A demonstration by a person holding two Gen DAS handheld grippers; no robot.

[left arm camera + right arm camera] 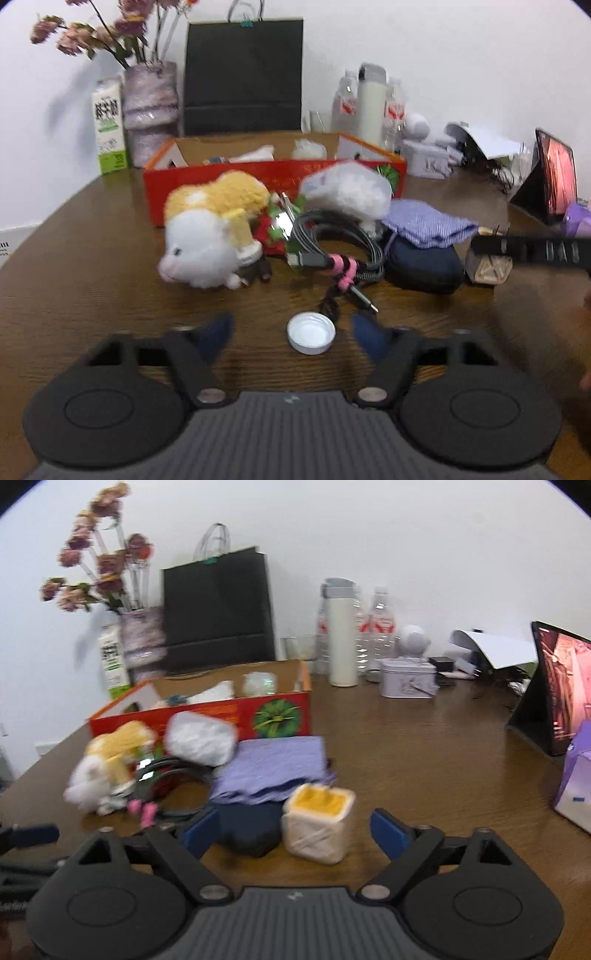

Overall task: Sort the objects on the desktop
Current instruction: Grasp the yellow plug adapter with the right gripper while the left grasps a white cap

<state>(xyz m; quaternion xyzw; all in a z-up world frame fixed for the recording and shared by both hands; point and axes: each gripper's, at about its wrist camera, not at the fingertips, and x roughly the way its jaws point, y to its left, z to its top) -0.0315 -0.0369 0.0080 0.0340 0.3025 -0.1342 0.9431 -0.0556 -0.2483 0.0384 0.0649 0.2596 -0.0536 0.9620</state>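
Note:
A red cardboard box (273, 177) stands open at mid-table, also in the right wrist view (229, 712). In front of it lie a plush toy (210, 232), a white plastic bag (347, 188), a coiled cable with pink ties (332, 254), a purple cloth (428, 221) on a dark pouch (424, 266), and a white bottle cap (311, 333). My left gripper (291, 332) is open with the cap between its fingers. My right gripper (295, 829) is open, with a cream and yellow charger block (317, 823) between its fingers.
At the back stand a black paper bag (243, 74), a flower vase (149, 110), a milk carton (109, 129), a white flask and bottles (343, 642) and a tin (408, 677). A tablet (561, 686) leans at the right.

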